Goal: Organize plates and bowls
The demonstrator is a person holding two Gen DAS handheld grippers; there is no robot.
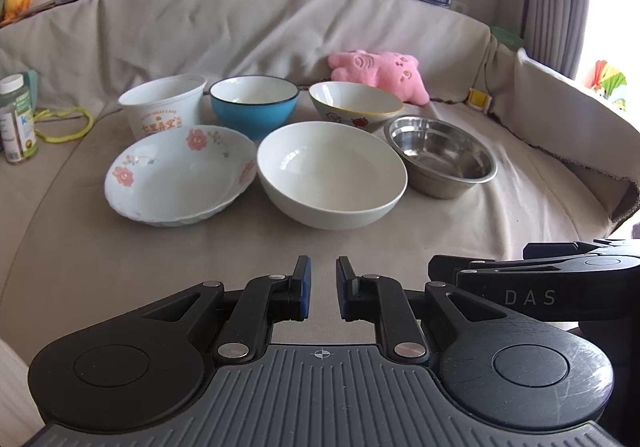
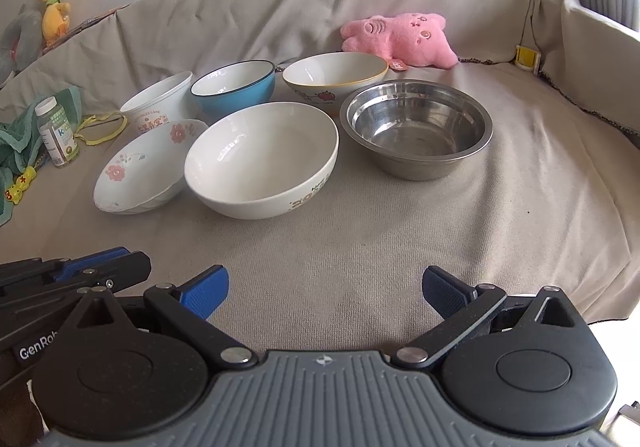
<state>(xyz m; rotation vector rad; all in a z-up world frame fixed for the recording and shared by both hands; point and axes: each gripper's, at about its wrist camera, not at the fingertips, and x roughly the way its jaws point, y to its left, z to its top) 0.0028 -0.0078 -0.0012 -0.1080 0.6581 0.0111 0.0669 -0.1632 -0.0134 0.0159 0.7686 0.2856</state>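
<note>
Nothing's been picked up yet: six dishes sit in two rows on the cloth-covered sofa (image 1: pixel 320 239), all upright and empty. Near row from the left: floral dish (image 1: pixel 180 175), white bowl (image 1: pixel 332 175), steel bowl (image 1: pixel 440 157). Far row: paper tub (image 1: pixel 162 107), blue bowl (image 1: pixel 254 103), cartoon bowl (image 1: pixel 354 105). Both grippers hang back at the near edge, well apart from the dishes.

The left gripper (image 1: pixel 322 293) has its fingers nearly pressed together with nothing between them, so it'd need to spread before it can take a rim. The right gripper (image 2: pixel 324 295) is spread wide and empty, so I'd lead with that one.

My take on doing it well: nest small into big. The steel bowl is nearest the right gripper, so pinch its near rim, one finger inside and one outside, lift it straight up and set it into the white bowl, or make the white one the base. The sofa is soft, so things may tip if you push sideways. The floral dish and white bowl look like they touch, so lift cleanly to avoid dragging the neighbour
</note>
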